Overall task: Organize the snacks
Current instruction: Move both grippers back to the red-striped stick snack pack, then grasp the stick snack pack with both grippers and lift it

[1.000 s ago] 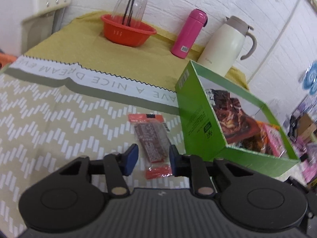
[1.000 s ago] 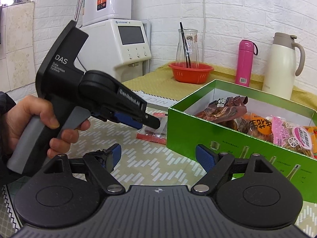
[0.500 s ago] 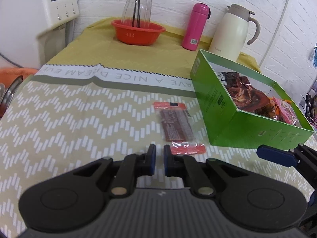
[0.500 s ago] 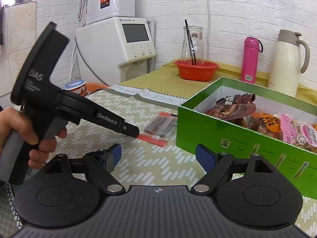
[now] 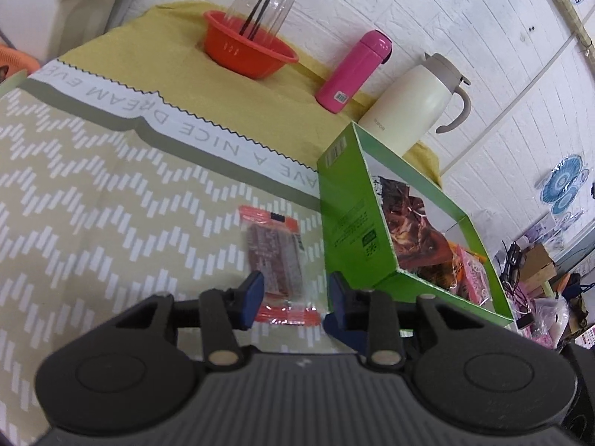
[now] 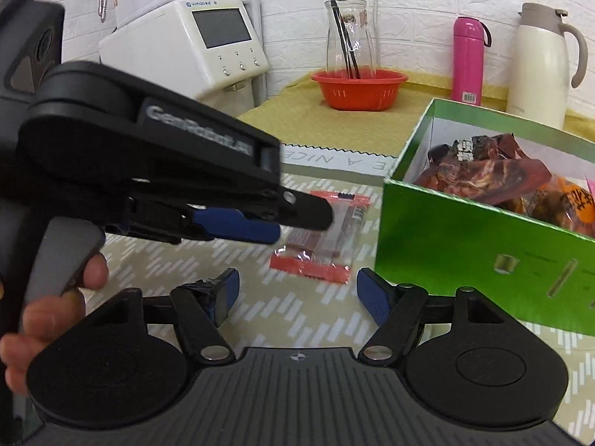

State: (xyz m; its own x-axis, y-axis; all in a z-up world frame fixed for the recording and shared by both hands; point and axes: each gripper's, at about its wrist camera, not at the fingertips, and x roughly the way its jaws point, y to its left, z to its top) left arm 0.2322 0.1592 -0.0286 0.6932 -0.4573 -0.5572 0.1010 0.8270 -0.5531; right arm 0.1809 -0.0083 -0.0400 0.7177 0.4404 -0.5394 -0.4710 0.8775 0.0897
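Left gripper is hovering with jaws just parted, straddling the snack packet's near end, pressing nothing. Lying flat beside the green box, its slick film risks slipping free. Right gripper is waiting spread, empty, possibly crowding.

The left hand-held gripper, jaws just opened, frames a snack packet beside the green box.

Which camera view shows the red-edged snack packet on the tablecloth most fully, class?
The left wrist view: the snack packet lies unobstructed beyond the open left gripper, beside the green box. In the right wrist view the packet is partly hidden behind the left gripper.
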